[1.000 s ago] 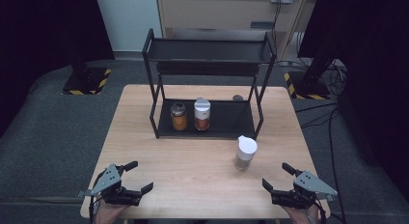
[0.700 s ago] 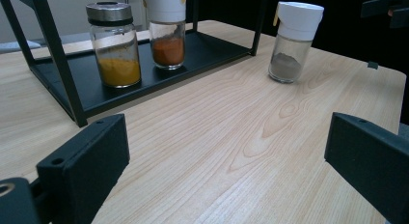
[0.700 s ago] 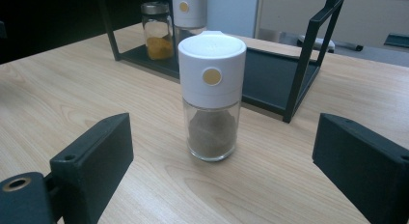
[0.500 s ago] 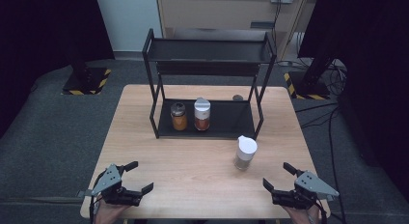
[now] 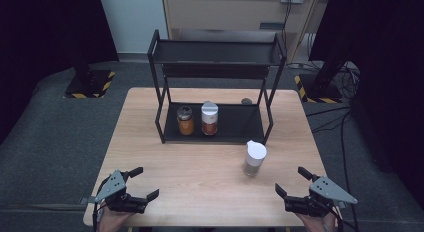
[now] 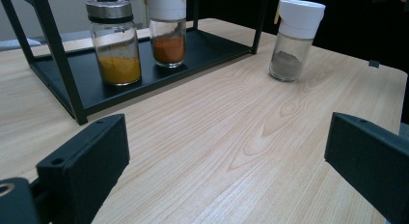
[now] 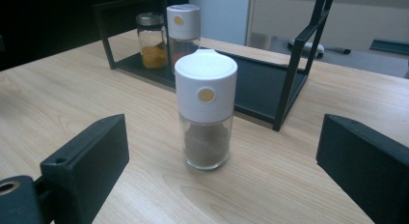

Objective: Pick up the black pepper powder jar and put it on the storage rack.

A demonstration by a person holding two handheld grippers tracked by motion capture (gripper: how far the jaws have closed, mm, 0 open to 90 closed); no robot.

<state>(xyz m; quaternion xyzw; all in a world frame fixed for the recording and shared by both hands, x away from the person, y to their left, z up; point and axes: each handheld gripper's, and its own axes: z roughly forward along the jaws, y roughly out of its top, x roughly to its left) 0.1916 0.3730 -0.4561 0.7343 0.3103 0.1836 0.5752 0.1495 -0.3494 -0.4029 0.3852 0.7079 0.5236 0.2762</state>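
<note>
A pale wooden table (image 5: 200, 177) with visible grain stands on a dark grey carpeted floor (image 5: 55, 127), with black curtains at both sides of the room and a light wall and wooden panelling behind. Two yellow-and-black striped stand bases (image 5: 90, 84) sit on the floor beyond the table's far corners, and cables trail along the floor to the right. A black two-tier metal rack (image 5: 215, 82) occupies the far half of the table; all places below are given from it.

On the rack's lower shelf stand a metal-lidded jar of yellow powder (image 5: 185, 120) and, just to its right, a white-capped jar of orange-red powder (image 5: 209, 118). No readable writing or brand shows on any jar; the white caps carry only a small round yellow dot.

The white-capped shaker (image 5: 254, 158) stands upright on the bare tabletop in front of the rack's front right leg, near it but not touching. It has a clear glass body partly filled with grey-brown powder under a tall white cap with a small spout lip at the rim.

The left gripper (image 5: 140, 183) hovers at the near left edge of the table, well in front of the rack, its jaws spread wide with nothing between them. The right gripper (image 5: 293, 182) is at the near right edge, in front of the shaker; its jaws have just been opening and stand wide apart, the shaker ahead of them and untouched.
</note>
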